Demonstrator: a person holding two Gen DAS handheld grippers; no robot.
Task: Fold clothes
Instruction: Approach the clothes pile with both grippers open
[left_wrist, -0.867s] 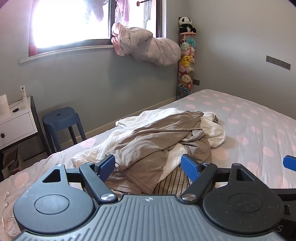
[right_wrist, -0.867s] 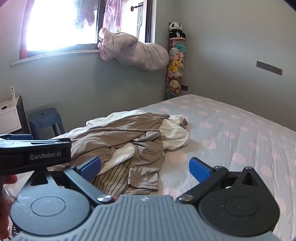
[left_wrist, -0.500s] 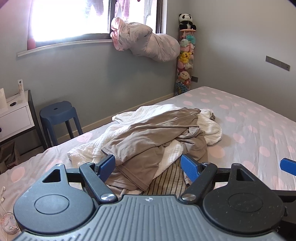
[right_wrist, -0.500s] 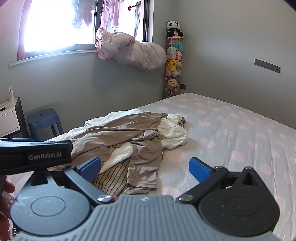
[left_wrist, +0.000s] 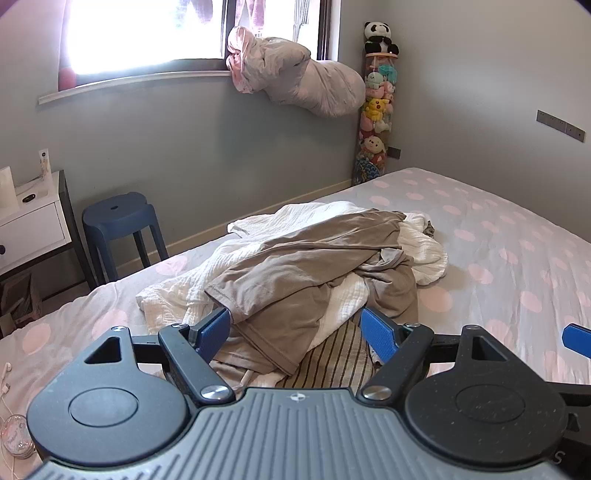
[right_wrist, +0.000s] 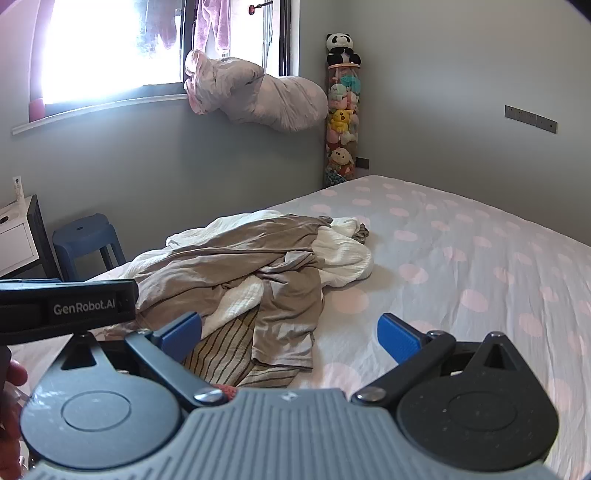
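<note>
A heap of clothes lies on the bed: a taupe garment on top, white crinkled cloth under and behind it, and a striped piece at the near edge. My left gripper hangs open just above the near side of the heap, nothing between its blue pads. My right gripper is open too, over the heap's right edge and the bedsheet. A blue tip of the right gripper shows at the right edge of the left wrist view.
The bed has a grey sheet with pink dots. A blue stool and a white nightstand stand to the left by the wall. A bundled duvet hangs from the windowsill; a tube of plush toys fills the corner. A hand shows at left.
Both grippers have drifted slightly, so the clothes heap sits a bit lower and nearer in the left wrist view. Both jaws stay wide apart and nothing was taken hold of.
</note>
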